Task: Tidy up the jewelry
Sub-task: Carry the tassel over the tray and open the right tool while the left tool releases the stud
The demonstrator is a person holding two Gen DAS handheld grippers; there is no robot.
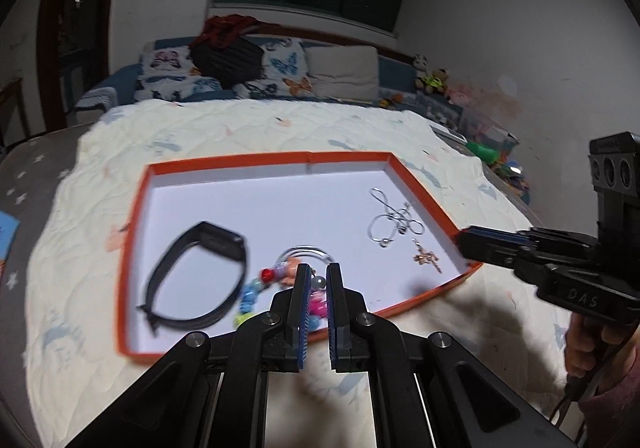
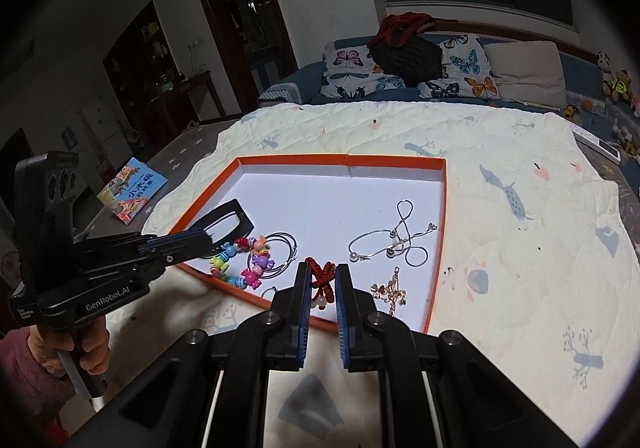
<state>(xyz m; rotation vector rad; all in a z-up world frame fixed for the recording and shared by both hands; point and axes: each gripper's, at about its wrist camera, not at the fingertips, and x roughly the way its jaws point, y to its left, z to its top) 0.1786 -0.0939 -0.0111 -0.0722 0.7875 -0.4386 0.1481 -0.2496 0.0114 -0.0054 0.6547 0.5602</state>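
Jewelry, a looped silver chain [image 2: 400, 244], a tangled gold chain [image 2: 390, 294], a multicoloured bead bracelet [image 2: 240, 264] and a black wristband [image 1: 196, 276], lies inside my shallow orange-rimmed white tray [image 2: 340, 158] on a pale quilt [image 2: 520, 248]. My right gripper [image 2: 322, 268] is clamped on a red knotted cord charm [image 2: 320, 278] over the tray's near edge. My left gripper [image 1: 318, 268] has its jaws together above the bracelet.
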